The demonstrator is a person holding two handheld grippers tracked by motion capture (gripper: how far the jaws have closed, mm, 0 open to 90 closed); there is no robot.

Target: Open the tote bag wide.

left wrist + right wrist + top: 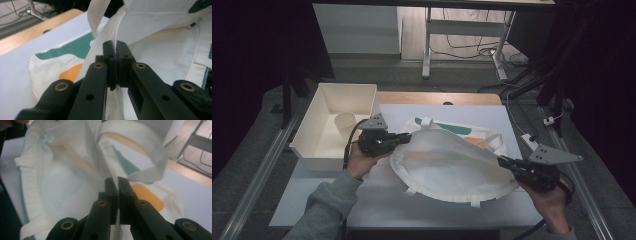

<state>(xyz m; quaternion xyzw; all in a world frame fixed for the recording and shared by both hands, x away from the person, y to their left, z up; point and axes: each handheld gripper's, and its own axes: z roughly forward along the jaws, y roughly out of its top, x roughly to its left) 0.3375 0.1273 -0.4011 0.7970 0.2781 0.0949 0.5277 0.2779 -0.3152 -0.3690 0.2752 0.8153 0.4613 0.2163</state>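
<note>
Your left gripper (404, 138) and right gripper (502, 161) each pinch the rim of the white cloth bag (452, 165), jaws pressed tight on its hem. The bag hangs open between them over the middle of the counter (382, 200); a white bin (309, 135) sits at the counter's far left corner.

Beyond the table (362, 210), a white cabinet (357, 30), desk legs (427, 45) and cables (472, 50) stand on dim grey floor (462, 80).
</note>
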